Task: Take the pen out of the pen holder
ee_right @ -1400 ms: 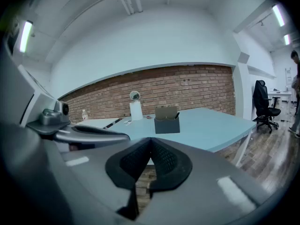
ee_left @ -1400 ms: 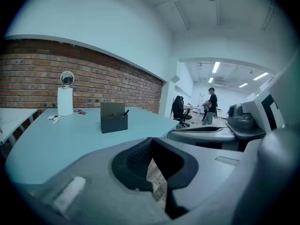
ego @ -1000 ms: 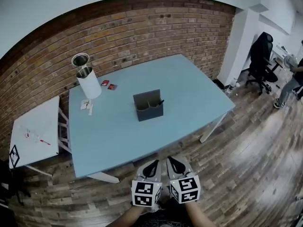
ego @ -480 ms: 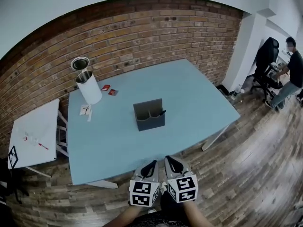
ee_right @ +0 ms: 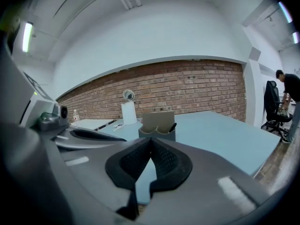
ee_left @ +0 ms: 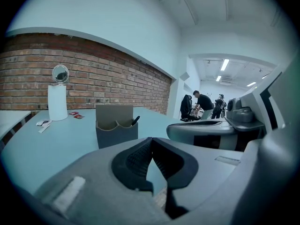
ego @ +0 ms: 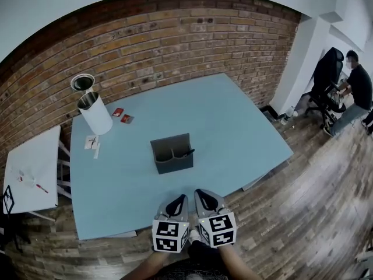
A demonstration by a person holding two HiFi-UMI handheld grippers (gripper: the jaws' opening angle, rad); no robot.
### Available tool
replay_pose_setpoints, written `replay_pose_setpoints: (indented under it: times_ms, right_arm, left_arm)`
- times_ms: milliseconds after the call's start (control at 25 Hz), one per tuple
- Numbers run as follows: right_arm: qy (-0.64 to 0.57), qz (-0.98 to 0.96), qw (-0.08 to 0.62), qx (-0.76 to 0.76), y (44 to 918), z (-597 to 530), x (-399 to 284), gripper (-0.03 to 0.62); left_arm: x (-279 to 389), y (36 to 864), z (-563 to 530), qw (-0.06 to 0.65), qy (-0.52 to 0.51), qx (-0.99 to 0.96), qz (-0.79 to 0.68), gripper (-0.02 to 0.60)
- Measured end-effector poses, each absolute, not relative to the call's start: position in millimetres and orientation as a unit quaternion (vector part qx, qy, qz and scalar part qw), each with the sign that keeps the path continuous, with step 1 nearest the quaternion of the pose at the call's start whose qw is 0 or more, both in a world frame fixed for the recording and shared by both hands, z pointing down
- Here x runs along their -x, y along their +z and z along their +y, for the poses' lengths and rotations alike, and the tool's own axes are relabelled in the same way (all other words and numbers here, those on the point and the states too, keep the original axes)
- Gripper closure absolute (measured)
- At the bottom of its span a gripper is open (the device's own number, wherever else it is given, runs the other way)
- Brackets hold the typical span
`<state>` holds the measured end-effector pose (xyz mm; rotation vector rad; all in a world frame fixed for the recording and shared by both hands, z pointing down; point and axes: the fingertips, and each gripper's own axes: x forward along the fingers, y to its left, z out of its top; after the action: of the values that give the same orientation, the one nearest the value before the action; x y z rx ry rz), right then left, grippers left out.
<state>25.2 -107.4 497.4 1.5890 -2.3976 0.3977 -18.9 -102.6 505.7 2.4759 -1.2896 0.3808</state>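
A dark grey pen holder (ego: pixel 172 154) stands near the middle of the light blue table (ego: pixel 233 127). A black pen (ego: pixel 188 153) leans out of its right compartment. Both grippers hang side by side over the floor just short of the table's near edge, pointing at the holder. My left gripper (ego: pixel 178 201) is shut with nothing in it, and so is my right gripper (ego: pixel 203 196). In the left gripper view the holder (ee_left: pixel 116 128) and pen (ee_left: pixel 135 121) lie ahead beyond the closed jaws (ee_left: pixel 151 142). The right gripper view shows the holder (ee_right: pixel 158 125) and pen (ee_right: pixel 172 127) past its jaws (ee_right: pixel 151 142).
A white cylinder (ego: pixel 94 114) with a small round mirror (ego: pixel 82 83) behind it stands at the table's far left corner, with red cards (ego: pixel 122 115) and paper scraps (ego: pixel 92 143) nearby. A white side table (ego: pixel 32 168) is at left. A person (ego: pixel 355 89) and black chair (ego: pixel 325 74) are far right.
Both grippers have moved forward together toward the table's near edge. The holder now sits nearer and a bit further left in the head view.
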Motion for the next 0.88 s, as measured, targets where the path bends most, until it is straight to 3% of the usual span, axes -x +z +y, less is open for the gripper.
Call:
replay_pose_setpoints:
  times_ms: [880]
  right_arm:
    - [0.165,-0.831,0.101,-0.522,520.4,-218.4,-49.0,0.553]
  left_arm:
    - [12.0,525.9,-186.9,0.173,0.159,-0.837,-0.494,0.583]
